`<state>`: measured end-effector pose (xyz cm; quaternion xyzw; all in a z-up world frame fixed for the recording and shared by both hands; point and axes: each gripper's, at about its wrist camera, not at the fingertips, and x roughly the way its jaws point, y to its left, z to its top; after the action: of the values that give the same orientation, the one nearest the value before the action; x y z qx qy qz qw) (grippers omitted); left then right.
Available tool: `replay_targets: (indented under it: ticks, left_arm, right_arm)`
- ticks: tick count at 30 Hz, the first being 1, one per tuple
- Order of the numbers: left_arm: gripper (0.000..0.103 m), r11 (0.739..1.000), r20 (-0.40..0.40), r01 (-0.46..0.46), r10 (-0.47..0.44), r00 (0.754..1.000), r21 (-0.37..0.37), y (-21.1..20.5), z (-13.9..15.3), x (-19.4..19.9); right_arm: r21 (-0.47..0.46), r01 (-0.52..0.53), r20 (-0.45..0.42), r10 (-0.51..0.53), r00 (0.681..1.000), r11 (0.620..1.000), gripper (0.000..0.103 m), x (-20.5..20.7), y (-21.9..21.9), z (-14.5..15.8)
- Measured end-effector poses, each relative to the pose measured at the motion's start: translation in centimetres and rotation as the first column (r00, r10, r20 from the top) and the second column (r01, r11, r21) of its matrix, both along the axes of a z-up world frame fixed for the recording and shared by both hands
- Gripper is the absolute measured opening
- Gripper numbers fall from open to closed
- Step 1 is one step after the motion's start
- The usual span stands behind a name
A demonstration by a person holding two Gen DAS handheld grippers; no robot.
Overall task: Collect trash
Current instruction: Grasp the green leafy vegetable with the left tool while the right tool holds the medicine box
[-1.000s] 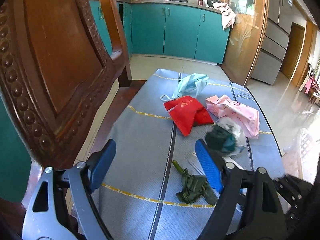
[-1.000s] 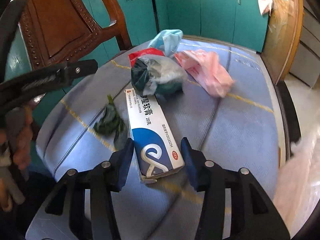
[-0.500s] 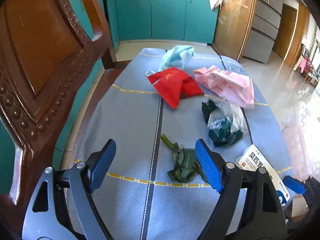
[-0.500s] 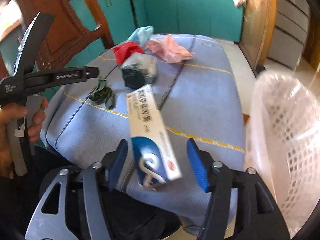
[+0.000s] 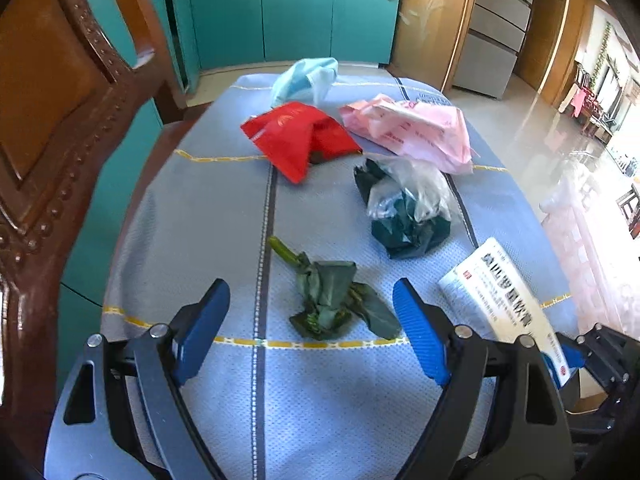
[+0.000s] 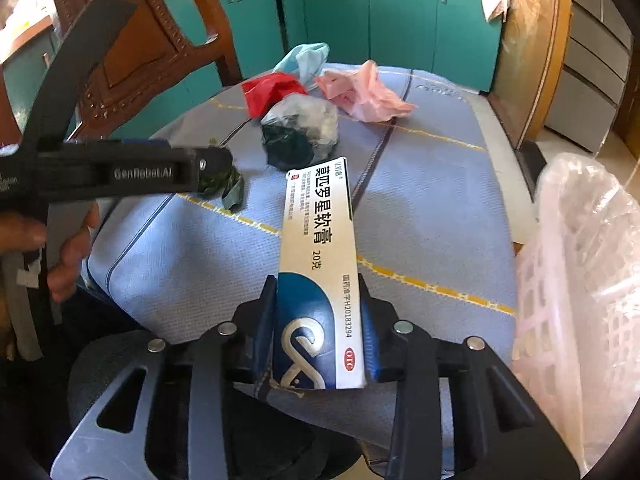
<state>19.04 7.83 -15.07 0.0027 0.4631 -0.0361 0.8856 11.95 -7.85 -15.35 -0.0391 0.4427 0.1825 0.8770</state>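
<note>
The right claw [image 6: 322,332] is clamped on the near end of the ointment box [image 6: 320,264], a long, stiff white-and-blue carton with printed text. The pads press its two narrow sides, and the free end sticks out toward 12 o'clock, above the near edge of the bench [image 6: 420,216]. Gripping a rigid carton by one end probably lets it be swung over and dropped lengthwise. The likely target is the white lattice basket [image 6: 560,280] lined with thin clear film, standing at 3 o'clock just off the bench edge.

The left claw [image 5: 310,330] hangs with its blue ribbed pads wide apart and nothing between them. It straddles a limp, dark green wad of wilted leaves [image 5: 332,300] with a short stalk, which lies on the cloth just ahead of it at 12 o'clock. That looks like a line-up for the next pick.

The rest of the trash lies farther up the bench:
- a crumpled clear film bag [image 5: 404,208] with something dark green inside, at 1 o'clock
- a glossy red plastic bag [image 5: 298,140], folded flat
- a soft pink printed bag [image 5: 412,132], touching the red one's far corner
- a pale blue face mask [image 5: 306,78], farthest off

The bench is covered in a blue woven cloth with yellow stitched lines. A carved wooden chair [image 5: 60,120] stands at 9 o'clock
</note>
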Motion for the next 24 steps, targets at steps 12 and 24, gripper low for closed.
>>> replay_targets:
  ticks: [12, 24]
  left_arm:
    - [0.024, 0.999, -0.070, 0.009, -0.012, 0.997, -0.043, 0.0, -1.5, 0.7]
    - [0.055, 0.999, -0.072, -0.001, -0.003, 0.997, -0.055, 0.0, -1.4, 0.8]
  right_arm:
    - [0.001, 0.039, 0.011, -0.039, 0.999, 0.999, 0.045, -0.3, -0.9, 0.5]
    - [-0.055, 0.009, 0.025, -0.008, 1.000, 0.998, 0.056, 0.1, 0.8, -0.6]
